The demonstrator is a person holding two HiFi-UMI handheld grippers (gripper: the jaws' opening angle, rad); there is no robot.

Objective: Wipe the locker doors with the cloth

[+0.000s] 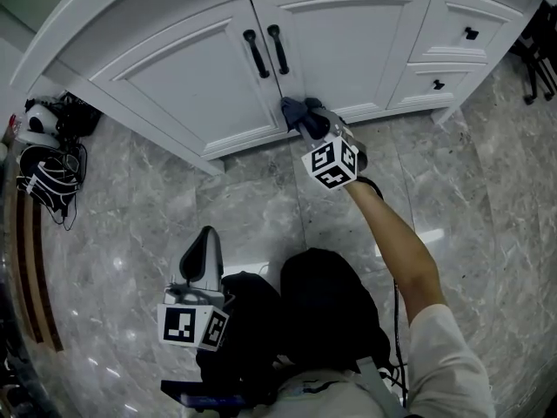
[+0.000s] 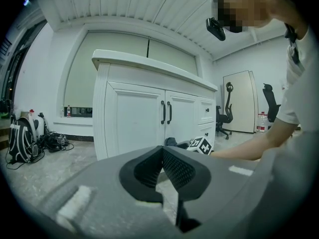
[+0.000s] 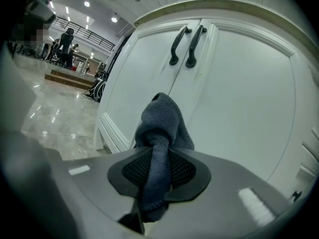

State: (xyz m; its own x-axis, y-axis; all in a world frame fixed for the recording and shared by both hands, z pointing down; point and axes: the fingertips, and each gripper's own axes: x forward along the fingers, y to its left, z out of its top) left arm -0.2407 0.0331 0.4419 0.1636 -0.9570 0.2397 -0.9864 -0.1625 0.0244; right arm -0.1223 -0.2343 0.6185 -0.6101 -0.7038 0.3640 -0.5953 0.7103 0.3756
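1. Right gripper [image 3: 158,169] is clamping the dark grey cloth [image 3: 162,121] between its ribbed pads, the jaws part-way closed on the fabric's thickness; a strip is running down through the gap and a rounded bunch is sticking out past the fingertips.
2. From the head view, that right gripper [image 1: 306,122] is pointing at the foot of the white locker, with the cloth [image 1: 294,110] lying low on the doors, just below the two black handles [image 1: 267,50] and at the seam where the doors meet. Whether the fabric is actually pressing on the paint I cannot tell.
3. In the right gripper view, the bunch is sitting in front of the left door [image 3: 144,83], with the right door [image 3: 249,98] filling the frame beside it.
4. A marker cube [image 1: 331,162] is riding on the gripper, and a bare forearm [image 1: 396,246] is stretching back from it.
5. Left gripper [image 2: 162,159] is hanging well back from the locker, its pads meeting at the tips with nothing between them; in the head view it [image 1: 203,244] is hovering over the grey marble floor [image 1: 122,225].
6. Two small drawers [image 1: 452,55] are flanking the doors on the right, and backpacks [image 1: 48,168] are lying on the floor far left.
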